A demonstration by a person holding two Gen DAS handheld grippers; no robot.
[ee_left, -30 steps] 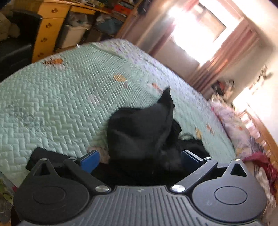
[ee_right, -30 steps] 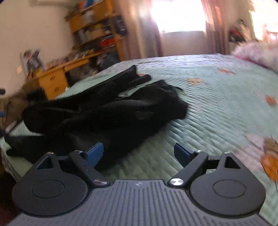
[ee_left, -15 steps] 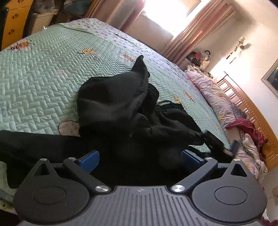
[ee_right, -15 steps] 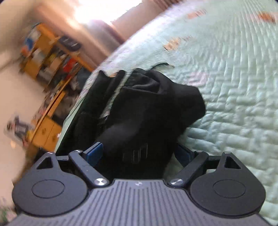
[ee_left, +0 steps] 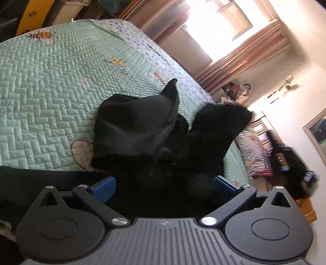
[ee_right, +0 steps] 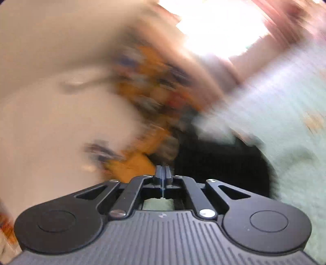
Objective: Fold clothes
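Observation:
A crumpled black garment (ee_left: 138, 126) lies on the mint quilted bed (ee_left: 51, 91). One part of it (ee_left: 222, 126) stands lifted above the bed at the right. My left gripper (ee_left: 163, 184) is open just over the garment's near part, with black cloth between its blue pads (ee_left: 104, 186). The right wrist view is heavily blurred. In it my right gripper (ee_right: 163, 170) is shut, and black cloth (ee_right: 220, 163) meets its tips from the right, over the quilt (ee_right: 295, 142). The pinch itself is hard to make out.
Pink patterned bedding (ee_left: 254, 150) lies along the far side of the bed, by a wooden headboard (ee_left: 305, 208). A bright curtained window (ee_left: 220, 26) is behind. Orange drawers (ee_left: 34, 12) stand at the top left. A dark blurred shape (ee_left: 295, 169) moves at the right.
My right gripper went from open around the garment to shut and is swinging fast. A part of the garment has risen at the right. The left gripper stays open over it.

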